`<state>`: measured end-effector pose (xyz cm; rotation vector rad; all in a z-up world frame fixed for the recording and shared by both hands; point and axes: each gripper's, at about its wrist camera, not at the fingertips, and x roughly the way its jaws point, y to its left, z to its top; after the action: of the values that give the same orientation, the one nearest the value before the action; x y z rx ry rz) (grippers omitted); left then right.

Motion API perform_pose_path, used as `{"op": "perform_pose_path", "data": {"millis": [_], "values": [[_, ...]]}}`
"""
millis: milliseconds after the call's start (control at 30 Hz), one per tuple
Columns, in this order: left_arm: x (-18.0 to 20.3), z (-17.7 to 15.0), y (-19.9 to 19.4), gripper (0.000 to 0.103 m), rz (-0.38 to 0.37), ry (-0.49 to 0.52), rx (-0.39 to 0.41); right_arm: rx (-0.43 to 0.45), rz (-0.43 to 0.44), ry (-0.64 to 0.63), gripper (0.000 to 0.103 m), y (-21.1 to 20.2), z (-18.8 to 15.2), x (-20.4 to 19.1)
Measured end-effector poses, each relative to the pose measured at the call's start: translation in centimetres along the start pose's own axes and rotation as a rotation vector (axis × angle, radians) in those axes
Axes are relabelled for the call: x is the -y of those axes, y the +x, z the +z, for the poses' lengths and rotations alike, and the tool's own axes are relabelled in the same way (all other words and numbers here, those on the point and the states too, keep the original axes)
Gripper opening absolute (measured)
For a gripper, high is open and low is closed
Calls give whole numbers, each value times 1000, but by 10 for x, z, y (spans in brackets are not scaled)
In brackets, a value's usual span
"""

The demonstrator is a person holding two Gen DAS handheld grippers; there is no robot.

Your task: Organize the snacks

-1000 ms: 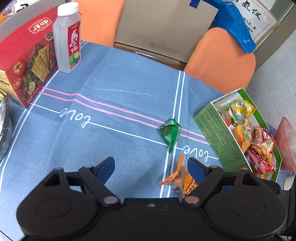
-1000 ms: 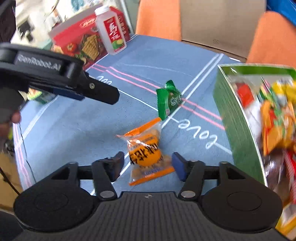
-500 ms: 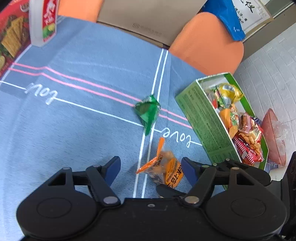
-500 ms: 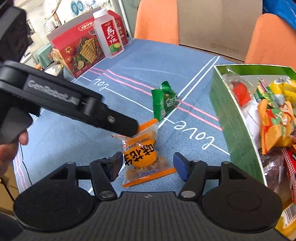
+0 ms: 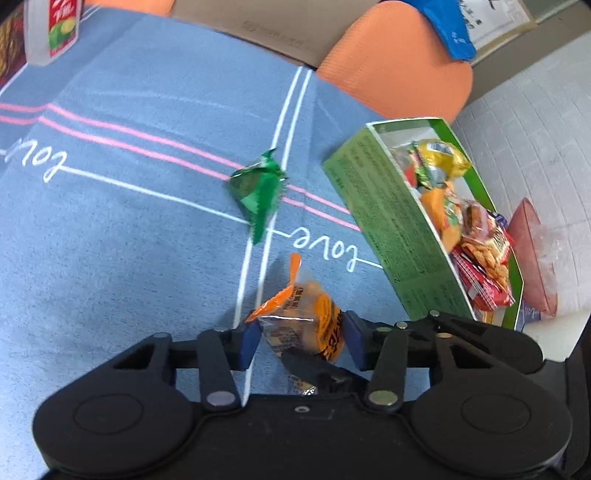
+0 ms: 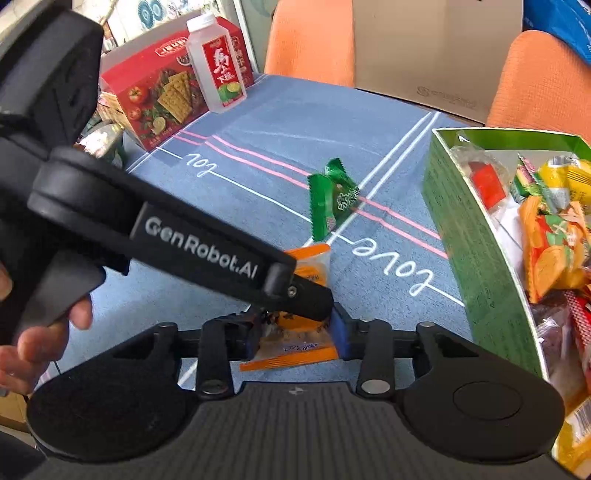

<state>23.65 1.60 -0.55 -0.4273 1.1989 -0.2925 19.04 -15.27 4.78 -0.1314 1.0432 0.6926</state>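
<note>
Left wrist view is showing the blue tablecloth stretching wide and bare to the left of the grippers, with a white bottle standing far off at its upper left corner. On the right, the green box is sitting near that edge of the cloth, its open top crammed with snack packets, and its long printed wall is lying just beside the working spot. A green candy packet is lying ahead on the crossing of the white and pink stripes, apart from both the box and the grippers.

The orange snack packet is sitting between the blue pads of the left gripper; the pads are pressing against its two sides, so this gripper is clamping the packet. A dark finger of the other tool is crossing beneath the packet's lower end.

Right wrist view is showing the same orange snack packet also squeezed between the pads of the right gripper, near the cloth, with the left tool's black finger lying across its top. The red cracker box is standing at the far left corner behind the bottle, well apart.
</note>
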Motion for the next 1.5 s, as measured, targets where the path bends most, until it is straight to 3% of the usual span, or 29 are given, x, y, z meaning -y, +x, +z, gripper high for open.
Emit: {"op": "perform_pose_path", "data": {"millis": [133,467,867,1100,1133,1200,1233,1267,1333,1500], "values": [[17,2,-11,62,-14,36,22,27,-17,22,60,-17,-1,3],[96,23,-34,61,-95,226,108,209,-146,83,61,-90,1,27],[185,31,6,61,-202,401,58,284,-337,234,61,-134,-24,78],[203,34,37,63,-234,432,-1,277,-403,296,61,-136,-38,100],[204,34,43,70,-218,435,-6,270,-409,298,62,-133,-40,103],[204,31,49,102,-144,442,4,228,-421,297,66,-123,-45,107],[203,29,50,103,-122,444,17,209,-433,304,73,-119,-47,108],[200,28,48,103,-109,441,34,199,-440,313,89,-116,-50,110],[194,27,46,103,-91,430,56,197,-444,328,103,-113,-57,112],[182,30,40,103,-44,399,71,183,-431,350,103,-109,-57,114]]}}
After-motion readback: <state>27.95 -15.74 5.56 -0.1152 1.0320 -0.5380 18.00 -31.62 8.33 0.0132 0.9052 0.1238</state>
